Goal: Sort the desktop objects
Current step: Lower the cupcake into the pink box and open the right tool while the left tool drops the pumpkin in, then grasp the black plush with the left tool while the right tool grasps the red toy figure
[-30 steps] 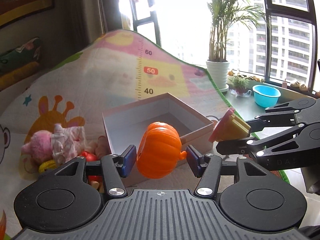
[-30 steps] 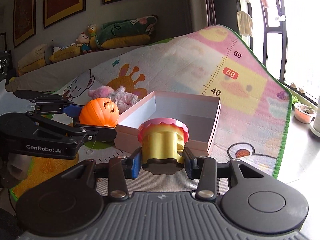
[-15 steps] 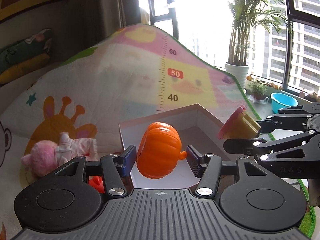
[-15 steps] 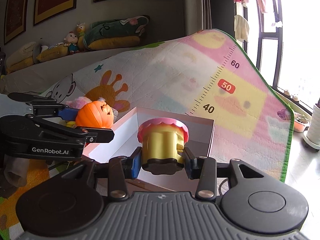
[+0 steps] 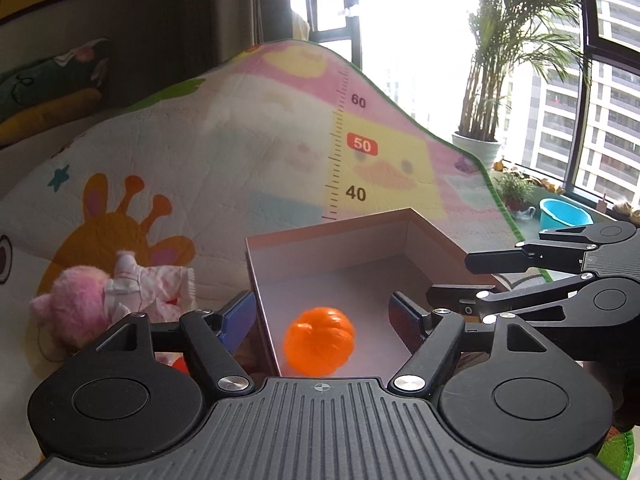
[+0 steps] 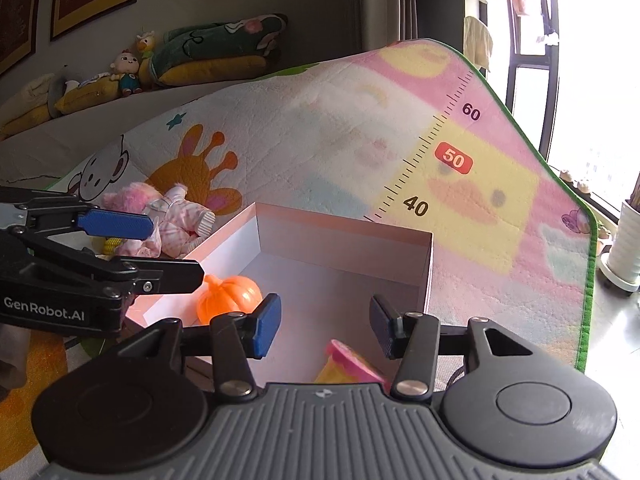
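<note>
An open pink cardboard box [image 5: 332, 236] [image 6: 348, 236] stands on the play mat. An orange toy pumpkin [image 5: 319, 340] [image 6: 228, 298] lies inside it, blurred in the left wrist view. A yellow toy cupcake with a pink top [image 6: 352, 364] lies tipped over inside the box near its front. My left gripper [image 5: 322, 318] is open and empty above the box. My right gripper [image 6: 324, 326] is open and empty above the cupcake. Each gripper also shows in the other's view, the left [image 6: 120, 248] and the right [image 5: 480, 276].
A pink plush doll in a checked dress [image 5: 108, 300] [image 6: 168, 216] and small red and yellow toys lie left of the box. The colourful play mat [image 5: 280, 152] rises behind. A potted palm [image 5: 480, 148] and a blue bowl [image 5: 564, 212] stand by the window.
Both grippers moved forward over the box and opened. The pumpkin dropped from my left gripper and the cupcake from my right gripper into the box.
</note>
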Available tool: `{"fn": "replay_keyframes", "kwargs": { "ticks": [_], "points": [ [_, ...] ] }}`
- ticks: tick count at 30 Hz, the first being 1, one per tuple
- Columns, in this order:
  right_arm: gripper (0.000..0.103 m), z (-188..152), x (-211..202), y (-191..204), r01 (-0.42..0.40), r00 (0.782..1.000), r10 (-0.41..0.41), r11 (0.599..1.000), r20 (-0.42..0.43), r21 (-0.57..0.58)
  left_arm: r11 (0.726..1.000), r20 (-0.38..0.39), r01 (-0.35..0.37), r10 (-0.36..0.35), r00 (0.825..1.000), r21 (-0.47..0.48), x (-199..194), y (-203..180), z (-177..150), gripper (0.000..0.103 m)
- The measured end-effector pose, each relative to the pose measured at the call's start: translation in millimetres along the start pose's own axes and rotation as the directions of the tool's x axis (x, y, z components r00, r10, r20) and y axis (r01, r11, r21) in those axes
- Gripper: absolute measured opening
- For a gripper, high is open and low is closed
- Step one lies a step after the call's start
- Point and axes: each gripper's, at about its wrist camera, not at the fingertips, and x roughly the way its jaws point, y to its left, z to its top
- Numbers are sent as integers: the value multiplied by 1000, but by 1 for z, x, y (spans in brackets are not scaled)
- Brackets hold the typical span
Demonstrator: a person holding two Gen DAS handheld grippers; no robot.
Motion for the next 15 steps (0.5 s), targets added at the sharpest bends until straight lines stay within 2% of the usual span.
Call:
{"fn": "replay_keyframes", "kwargs": {
  "ticks": [6, 10, 15],
  "points": [
    [49, -2, -13, 18, -28, 1000, 28, 999, 11, -31, 994, 16, -93, 93, 996, 53, -34, 21, -23, 87],
    [49, 1, -23, 38, -79, 997, 81, 995, 15, -64, 984, 17, -158, 157, 987, 87, -55, 40, -47, 93],
    [49, 0, -22, 77, -162, 987, 163, 977, -7, -137, 976, -15, -199, 201, 980, 94, -61, 60, -70, 93]
  ]
}}
